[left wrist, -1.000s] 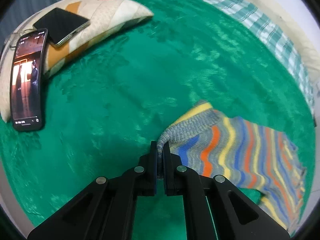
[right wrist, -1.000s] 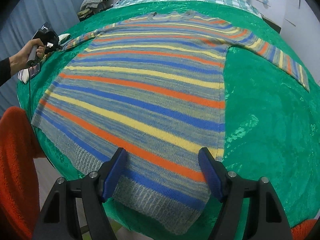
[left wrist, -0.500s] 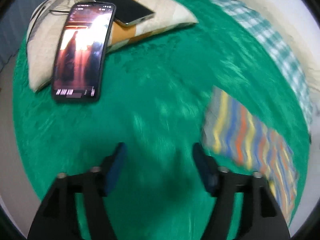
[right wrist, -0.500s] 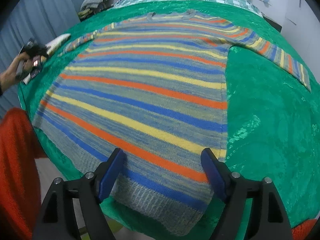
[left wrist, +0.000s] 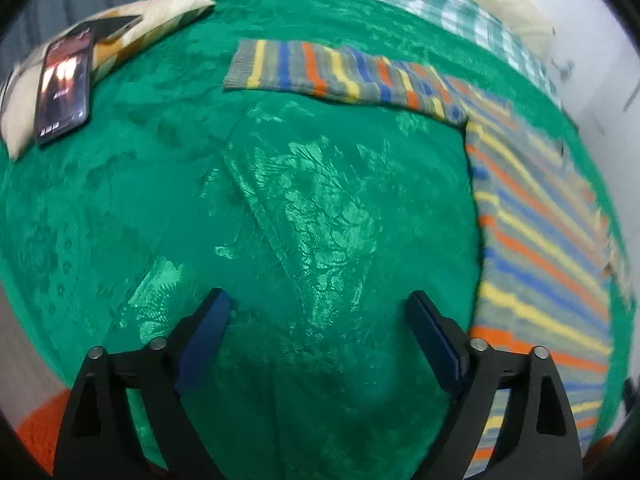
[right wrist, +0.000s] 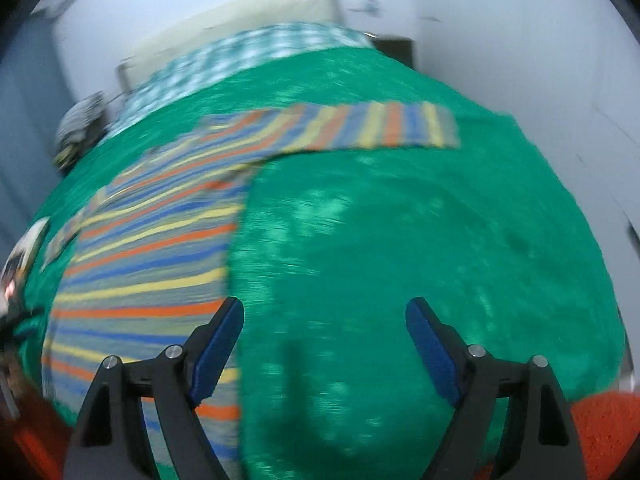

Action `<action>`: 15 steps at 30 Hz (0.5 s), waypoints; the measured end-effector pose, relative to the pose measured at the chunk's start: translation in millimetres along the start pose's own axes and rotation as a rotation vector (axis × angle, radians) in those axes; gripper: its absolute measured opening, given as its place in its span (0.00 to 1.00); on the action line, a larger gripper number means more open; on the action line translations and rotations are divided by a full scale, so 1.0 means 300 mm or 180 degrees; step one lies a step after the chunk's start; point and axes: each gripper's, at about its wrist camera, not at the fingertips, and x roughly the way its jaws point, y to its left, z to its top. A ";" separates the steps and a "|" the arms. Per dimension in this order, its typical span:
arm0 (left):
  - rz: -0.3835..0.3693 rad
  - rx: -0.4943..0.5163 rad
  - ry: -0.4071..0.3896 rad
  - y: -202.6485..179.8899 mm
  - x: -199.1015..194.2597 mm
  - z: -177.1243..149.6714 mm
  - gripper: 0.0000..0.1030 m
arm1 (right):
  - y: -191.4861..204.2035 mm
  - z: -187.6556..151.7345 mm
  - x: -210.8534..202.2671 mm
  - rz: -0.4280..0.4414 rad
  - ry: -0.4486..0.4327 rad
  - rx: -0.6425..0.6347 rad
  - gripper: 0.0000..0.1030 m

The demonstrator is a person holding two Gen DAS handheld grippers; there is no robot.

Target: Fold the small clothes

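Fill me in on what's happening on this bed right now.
A person with a gripper in each hand is folding a striped sweater laid flat on a green bedspread. Nothing is gripped at this moment: the left gripper and the right gripper are both open above bare bedspread, one on each side of the sweater. Both sleeves lie stretched out flat, and no fold is visible. A phone leans on a pillow nearby.

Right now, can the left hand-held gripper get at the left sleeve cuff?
Probably yes. The left hand-held gripper is open, and only bare green bedspread lies between it and the sleeve cuff.
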 end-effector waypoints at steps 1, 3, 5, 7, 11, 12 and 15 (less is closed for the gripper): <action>-0.0001 0.0038 0.0034 -0.010 0.012 -0.001 0.96 | -0.012 0.000 0.015 -0.0034 0.0062 0.0052 0.80; 0.0072 0.0114 0.0010 -0.017 0.011 -0.012 0.97 | -0.033 -0.017 0.068 -0.0105 0.0263 0.0167 0.80; 0.0133 0.0171 0.0018 -0.037 0.013 -0.029 1.00 | -0.040 -0.034 0.109 -0.0128 0.0391 0.0228 0.81; 0.0237 0.0268 0.0012 -0.048 0.019 -0.043 1.00 | -0.023 -0.038 0.121 -0.0159 0.0374 0.0162 0.85; 0.0259 0.0259 -0.0001 -0.029 0.023 -0.045 1.00 | 0.016 -0.060 0.131 -0.0211 0.0374 -0.0005 0.96; 0.0255 0.0254 -0.0001 -0.027 0.022 -0.046 1.00 | 0.017 -0.059 0.135 -0.0212 0.0375 -0.0018 0.97; 0.0234 0.0253 -0.0016 -0.025 0.029 -0.041 1.00 | 0.003 -0.063 0.138 -0.0166 0.0378 0.0019 0.99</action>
